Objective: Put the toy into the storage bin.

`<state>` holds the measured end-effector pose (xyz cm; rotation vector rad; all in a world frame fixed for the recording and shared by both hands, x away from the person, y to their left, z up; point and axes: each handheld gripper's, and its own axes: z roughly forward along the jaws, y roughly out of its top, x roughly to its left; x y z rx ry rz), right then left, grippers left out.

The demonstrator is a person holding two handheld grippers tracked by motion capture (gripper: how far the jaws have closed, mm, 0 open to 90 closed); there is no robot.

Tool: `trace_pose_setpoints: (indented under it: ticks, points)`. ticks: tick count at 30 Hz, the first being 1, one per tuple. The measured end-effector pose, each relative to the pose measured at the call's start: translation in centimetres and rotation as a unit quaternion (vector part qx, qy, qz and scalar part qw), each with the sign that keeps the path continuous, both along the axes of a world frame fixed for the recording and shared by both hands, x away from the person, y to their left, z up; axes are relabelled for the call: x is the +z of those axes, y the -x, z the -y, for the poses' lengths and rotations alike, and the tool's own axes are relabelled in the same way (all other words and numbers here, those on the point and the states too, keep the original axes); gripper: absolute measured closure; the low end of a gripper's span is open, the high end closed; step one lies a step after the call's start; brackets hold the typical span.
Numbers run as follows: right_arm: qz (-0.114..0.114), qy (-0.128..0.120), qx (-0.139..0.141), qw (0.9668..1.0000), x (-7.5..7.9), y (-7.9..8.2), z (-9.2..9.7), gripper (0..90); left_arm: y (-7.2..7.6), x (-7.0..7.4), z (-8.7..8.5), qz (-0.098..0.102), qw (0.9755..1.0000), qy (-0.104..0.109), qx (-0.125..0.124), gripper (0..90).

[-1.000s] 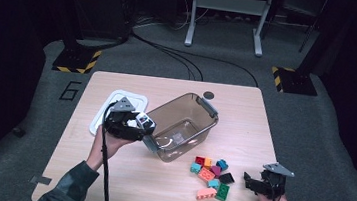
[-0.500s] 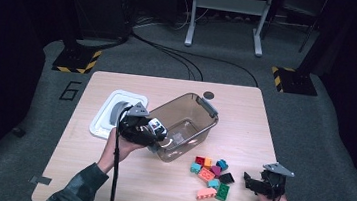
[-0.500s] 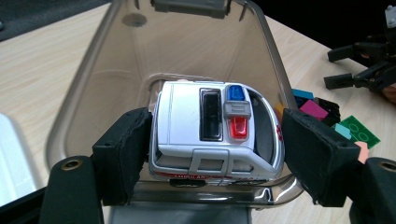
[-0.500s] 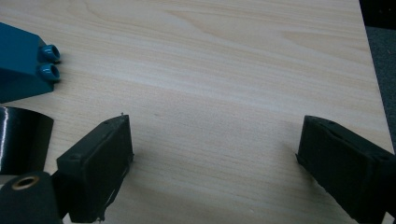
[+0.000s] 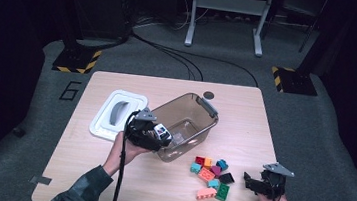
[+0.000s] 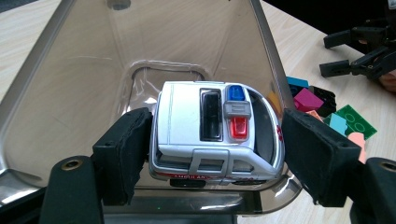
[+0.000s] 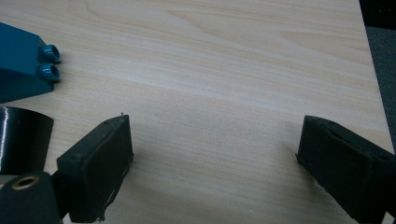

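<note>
A silver toy ambulance (image 6: 217, 135) with a blue and a red roof light hangs over the near rim of a clear brown plastic bin (image 6: 93, 70). My left gripper (image 6: 215, 154) is shut on it, one pad against each side. From above, the ambulance (image 5: 162, 132) and left gripper (image 5: 159, 135) sit at the near left edge of the bin (image 5: 201, 105), which holds nothing else. My right gripper (image 5: 250, 182) rests low at the table's front right, open. Its jaws (image 7: 215, 163) have only bare wood between them.
Several loose coloured bricks (image 5: 211, 174) lie between the bin and the right gripper. A teal brick (image 7: 23, 60) and a black brick (image 7: 18, 135) are just left of the right jaws. A white lid (image 5: 117, 114) lies left of the bin. A small dark disc (image 5: 209, 95) sits behind it.
My left gripper has carried the ambulance rightward from over the white lid to the bin's near rim and slightly down. The right gripper has stayed put.
</note>
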<state>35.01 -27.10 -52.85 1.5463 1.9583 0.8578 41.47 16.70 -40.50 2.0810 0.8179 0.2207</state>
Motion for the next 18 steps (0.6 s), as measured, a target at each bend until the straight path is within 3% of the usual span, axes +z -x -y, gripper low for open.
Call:
trace_pose_setpoints:
  ticks: [9,10,12,17,18]
  points:
    - [0.0,0.0,0.0,1.0,0.0,0.0,0.0,9.3,0.24,-0.26,0.32,-0.003,1.0,-0.007,-0.003,26.5]
    - [0.0,0.0,0.0,1.0,0.0,0.0,0.0,9.3,0.24,-0.26,0.32,-0.003,1.0,-0.007,-0.003,36.8]
    - [0.0,0.0,0.0,1.0,0.0,0.0,0.0,9.2,0.25,-0.24,0.36,-0.007,0.9999,-0.008,-0.007,44.3]
    - [0.0,0.0,0.0,1.0,0.01,0.01,0.0,9.6,0.4,-0.04,0.17,0.002,1.0,-0.009,-0.002,39.5]
    - [0.0,-0.001,0.0,1.0,0.01,0.01,-0.01,9.6,0.43,0.03,0.05,0.005,0.9999,-0.009,-0.002,34.8]
